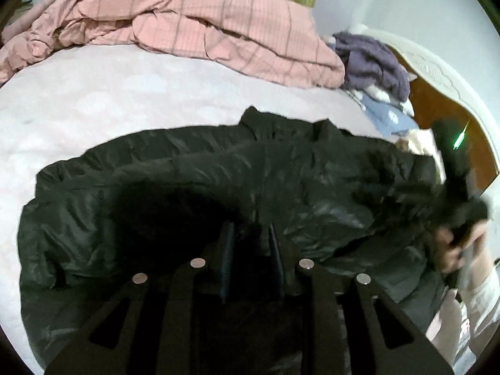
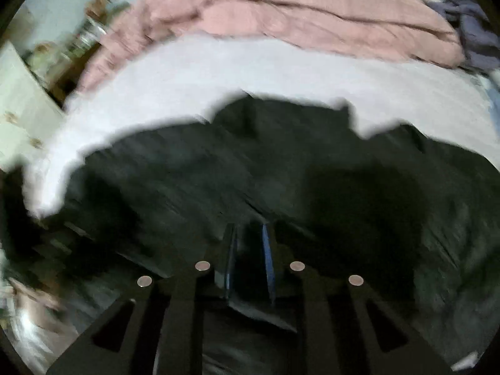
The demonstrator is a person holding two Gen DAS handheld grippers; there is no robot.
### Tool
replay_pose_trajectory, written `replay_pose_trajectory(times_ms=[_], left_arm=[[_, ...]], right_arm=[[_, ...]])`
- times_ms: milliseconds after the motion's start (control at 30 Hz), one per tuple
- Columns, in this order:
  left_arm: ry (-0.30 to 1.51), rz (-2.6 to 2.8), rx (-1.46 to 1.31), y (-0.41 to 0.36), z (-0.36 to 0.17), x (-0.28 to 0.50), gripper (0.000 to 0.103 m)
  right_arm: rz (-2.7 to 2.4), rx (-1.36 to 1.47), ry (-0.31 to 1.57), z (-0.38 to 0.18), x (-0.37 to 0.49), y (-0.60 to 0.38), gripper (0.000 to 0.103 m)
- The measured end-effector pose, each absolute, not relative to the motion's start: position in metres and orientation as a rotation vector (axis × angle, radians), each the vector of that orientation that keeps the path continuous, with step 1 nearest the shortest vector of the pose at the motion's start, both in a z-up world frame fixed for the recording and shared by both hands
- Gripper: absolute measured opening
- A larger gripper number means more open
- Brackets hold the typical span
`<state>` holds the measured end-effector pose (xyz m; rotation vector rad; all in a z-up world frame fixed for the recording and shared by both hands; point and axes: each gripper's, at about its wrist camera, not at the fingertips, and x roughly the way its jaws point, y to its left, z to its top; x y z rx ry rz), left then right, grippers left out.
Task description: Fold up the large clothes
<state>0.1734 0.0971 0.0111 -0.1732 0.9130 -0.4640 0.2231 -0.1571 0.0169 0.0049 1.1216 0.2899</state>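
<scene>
Dark, shiny quilted fabric fills the area directly ahead of both sets of jaws: a large black jacket [image 1: 193, 187] lies spread across the pale bed sheet [image 1: 93, 100]. Its collar end points away from the jaws, toward the far side of the bed.

The left gripper [image 1: 250, 243] points down onto the jacket. Its jaws stand narrowly apart, with a fold of the black fabric rising between them; the fingers appear to pinch this fold, though the dark cloth against the dark fingers makes the contact hard to confirm. To the left of these jaws the jacket body bulges outward in a rounded, creased mass.

To the right of the left jaws, at the far edge of the jacket, a person's hand [image 1: 456, 250] in a light sleeve holds the right gripper [image 1: 450, 168]; this area is blurred.

The right gripper [image 2: 250, 240], in its own view, also points down onto the jacket [image 2: 312, 162]. Its jaws are close together with a narrow gap. Dark fabric sits in that gap, but the view is motion-blurred and whether the pads press on it cannot be determined.

Beyond both sets of jaws, past the bare sheet, a pink checked duvet [image 1: 193, 22] lies bunched. To its right sits a heap of purple and blue clothing [image 1: 375, 72], next to a wooden bed frame [image 1: 437, 106].
</scene>
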Motion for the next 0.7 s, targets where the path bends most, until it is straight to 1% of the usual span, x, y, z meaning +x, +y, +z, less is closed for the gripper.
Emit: replay_pose_trajectory(times_ms=[67,133,167,233,300,467,500,533,567,600,700], left_arm=[[0.909,-0.439,-0.155,0.097,0.013,0.172,0.023],[0.882,-0.335,-0.093,0.097,0.013,0.171,0.023],[0.835,-0.246,-0.063,0.098,0.016,0.168,0.023],[0.767,-0.194,-0.048,0.102,0.024,0.164,0.027],[0.729,-0.219,-0.077,0.107,0.032,0.163,0.04],[0.721,-0.204,-0.074,0.106,0.035,0.168,0.042],[0.727,-0.199,-0.075,0.106,0.033,0.17,0.043],[0.733,-0.193,-0.081,0.107,0.032,0.171,0.043],[0.735,-0.195,-0.088,0.108,0.032,0.167,0.043],[0.731,-0.201,-0.095,0.108,0.032,0.164,0.044],[0.701,-0.2,-0.102,0.11,0.038,0.155,0.049]], right_arm=[[0.117,-0.11,1.113,0.002,0.216,-0.173,0.017],[0.028,-0.155,1.042,0.004,0.203,-0.195,0.017],[0.017,-0.112,1.004,0.01,0.193,-0.21,0.017],[0.017,-0.007,0.969,0.022,0.176,-0.236,0.017],[-0.049,0.032,0.931,0.033,0.158,-0.262,0.017],[-0.157,0.118,0.797,0.073,0.112,-0.33,0.018],[-0.177,0.141,0.771,0.081,0.105,-0.343,0.027],[-0.203,0.173,0.743,0.091,0.098,-0.359,0.05],[-0.221,0.201,0.727,0.096,0.093,-0.369,0.063],[-0.227,0.222,0.718,0.099,0.09,-0.378,0.072],[-0.172,0.276,0.767,0.096,0.092,-0.393,0.072]])
